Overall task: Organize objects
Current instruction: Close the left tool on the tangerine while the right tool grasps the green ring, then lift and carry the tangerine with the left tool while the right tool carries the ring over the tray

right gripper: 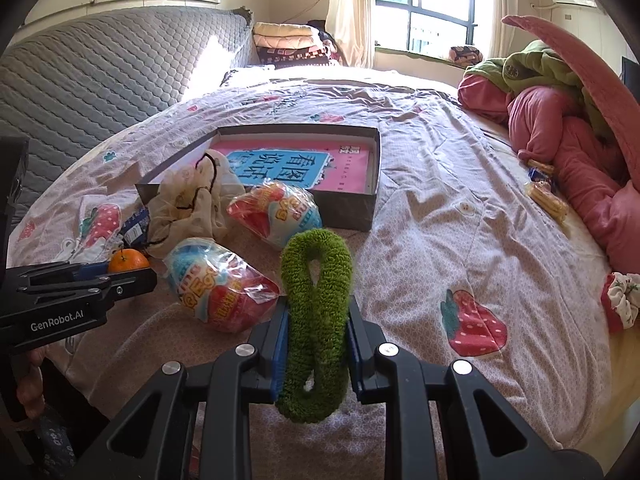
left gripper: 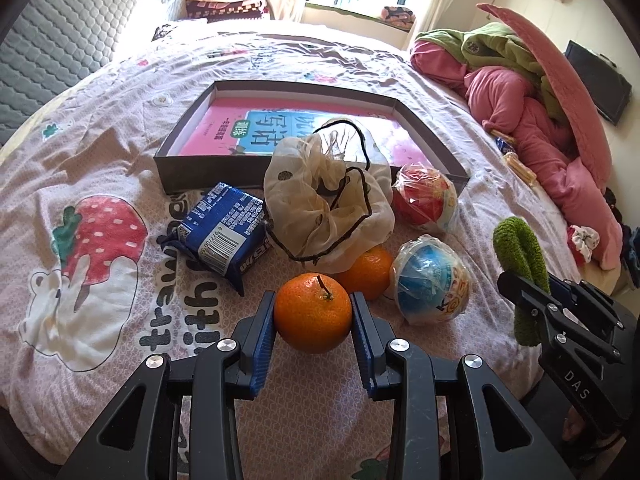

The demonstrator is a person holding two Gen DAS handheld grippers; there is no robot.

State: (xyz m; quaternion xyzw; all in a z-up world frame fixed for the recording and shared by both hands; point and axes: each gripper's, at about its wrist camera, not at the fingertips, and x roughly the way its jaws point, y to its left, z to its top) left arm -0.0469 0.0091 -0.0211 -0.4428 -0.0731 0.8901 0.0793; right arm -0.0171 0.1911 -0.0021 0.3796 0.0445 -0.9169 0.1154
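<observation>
Bed surface, strawberry-print quilt (left gripper: pixel 100 184), with items for sorting.

1. Left gripper (left gripper: pixel 313 320): blue pads pinching an orange (left gripper: pixel 313 312) by its sides, stem up, at the near centre of the left wrist view. It cannot be told whether the fruit clears the quilt.
2. Right gripper (right gripper: pixel 316 332): pads pressed together on a green fuzzy loop (right gripper: pixel 316 300), whose upper bend stands above the fingers and whose lower bend hangs below them.
3. Second orange (left gripper: pixel 370 266): just beyond the held one, partly under the mesh bag.
4. Cream mesh drawstring bag (left gripper: pixel 320 196): slumped against the near wall of the box, its dark cord trailing loose; it stands between the held orange and the box.
5. Blue snack packet (left gripper: pixel 224 232): left of the bag, tilted.
6. Two wrapped egg-shaped toys: a red-and-white one (left gripper: pixel 426 200) against the near right corner of the box, a blue-and-white one (left gripper: pixel 432 278) nearer, right of the oranges.
7. Shallow dark box (left gripper: pixel 180 168): far of the cluster, open, with a pink-and-blue book (left gripper: pixel 224 128) lying flat inside.
8. Pink and green bedding heap (left gripper: pixel 520 112): far right, well apart from the box, with small snack packs (right gripper: pixel 546 196) at its foot.
9. Grey quilted mattress (right gripper: pixel 100 72): along the far left.
</observation>
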